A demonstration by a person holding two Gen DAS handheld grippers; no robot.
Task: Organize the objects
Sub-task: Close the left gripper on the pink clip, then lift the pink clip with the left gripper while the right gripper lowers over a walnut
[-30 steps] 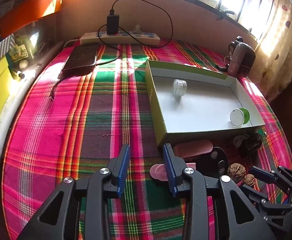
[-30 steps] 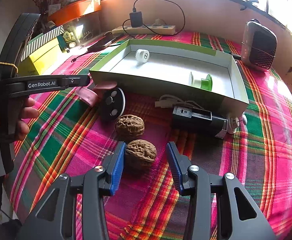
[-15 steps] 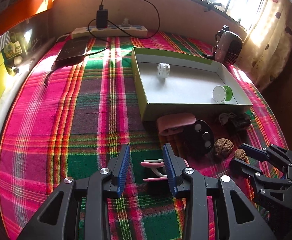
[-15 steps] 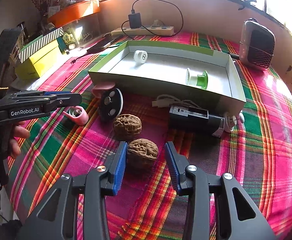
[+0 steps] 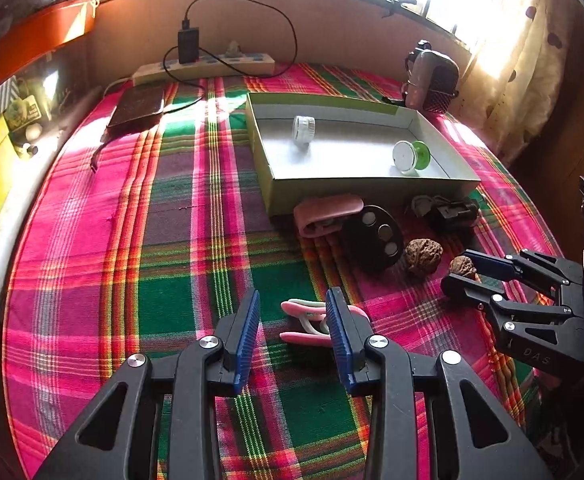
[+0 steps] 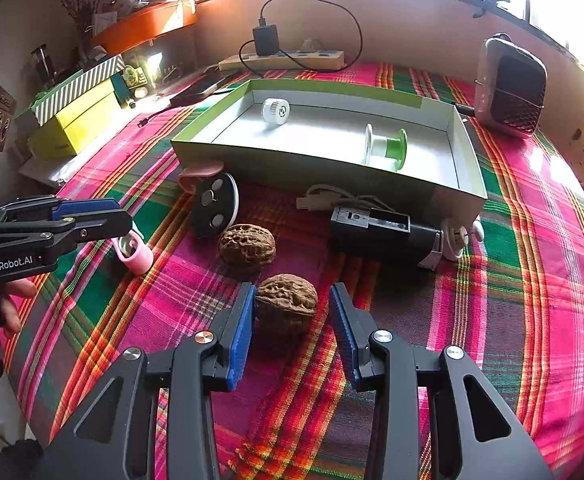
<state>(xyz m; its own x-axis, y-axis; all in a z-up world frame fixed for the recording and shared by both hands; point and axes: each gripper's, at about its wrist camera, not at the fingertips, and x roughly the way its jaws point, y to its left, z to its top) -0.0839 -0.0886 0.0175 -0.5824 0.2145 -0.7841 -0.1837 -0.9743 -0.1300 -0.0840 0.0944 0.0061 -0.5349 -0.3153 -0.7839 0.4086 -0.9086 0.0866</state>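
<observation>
A pink clip (image 5: 311,322) lies on the plaid cloth between the fingers of my open left gripper (image 5: 293,295), partly hidden behind the right finger. In the right wrist view that left gripper (image 6: 92,216) hovers just over the pink clip (image 6: 134,254). My right gripper (image 6: 292,288) straddles the nearer walnut (image 6: 286,300). Its left pad touches the shell and its right pad stands a little off. A second walnut (image 6: 246,246) sits just beyond. The green-rimmed box (image 6: 311,160) holds a white cap (image 6: 274,111) and a green spool (image 6: 387,148).
In front of the box lie a black disc with three silver buttons (image 6: 214,210), a pink case (image 6: 200,170) and a black device with a cable (image 6: 383,232). A small heater (image 6: 509,88) stands back right, a power strip (image 6: 284,60) at the back, and yellow boxes (image 6: 80,120) on the left.
My left gripper drew back from the box, and the pink clip now lies between its fingers. The right gripper stayed over the walnut while its jaws narrowed slightly.
</observation>
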